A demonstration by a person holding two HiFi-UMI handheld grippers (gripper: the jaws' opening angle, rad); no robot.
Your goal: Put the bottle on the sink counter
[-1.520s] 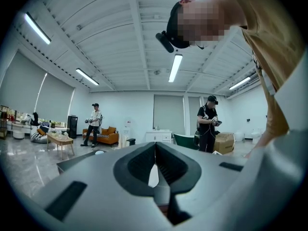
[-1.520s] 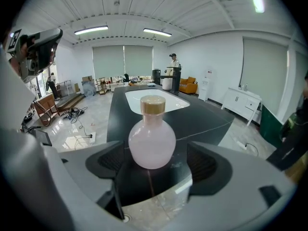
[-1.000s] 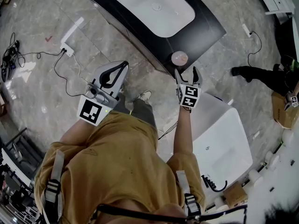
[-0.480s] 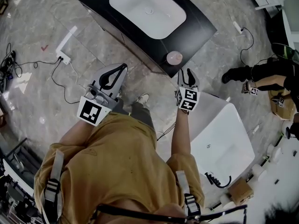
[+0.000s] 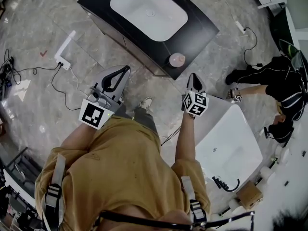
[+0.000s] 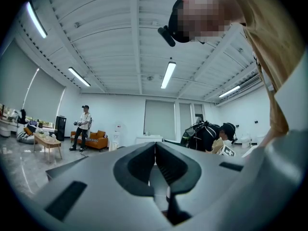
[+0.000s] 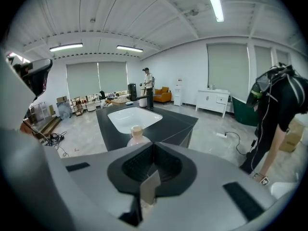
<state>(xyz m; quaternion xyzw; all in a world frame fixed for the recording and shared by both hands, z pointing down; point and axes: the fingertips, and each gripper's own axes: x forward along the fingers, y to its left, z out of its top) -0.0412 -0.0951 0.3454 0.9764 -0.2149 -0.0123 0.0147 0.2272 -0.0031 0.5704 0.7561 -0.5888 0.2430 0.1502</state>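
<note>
A pink bottle (image 5: 177, 59) stands upright on the near corner of the black sink counter (image 5: 202, 30), beside the white basin (image 5: 148, 11). My right gripper (image 5: 194, 77) hangs just short of that corner, apart from the bottle. Its jaws have just been closing and are now shut with nothing between them. In the right gripper view the bottle (image 7: 136, 134) shows beyond the shut right gripper (image 7: 153, 146), on the counter (image 7: 178, 121). My left gripper (image 5: 127, 68) is shut and empty, held over the floor left of the counter; the left gripper (image 6: 155, 146) faces the room.
A white tub-like fixture (image 5: 231, 143) lies on the floor under my right arm. A person in black (image 5: 276, 81) crouches at the right. A power strip with cables (image 5: 65, 49) lies on the floor to the left. Another person (image 6: 84, 126) stands far off.
The right gripper's jaws, open beside the bottle a second ago, have closed on nothing, and the gripper has drawn back from the counter corner. The bottle stays on the counter. The left gripper is unchanged.
</note>
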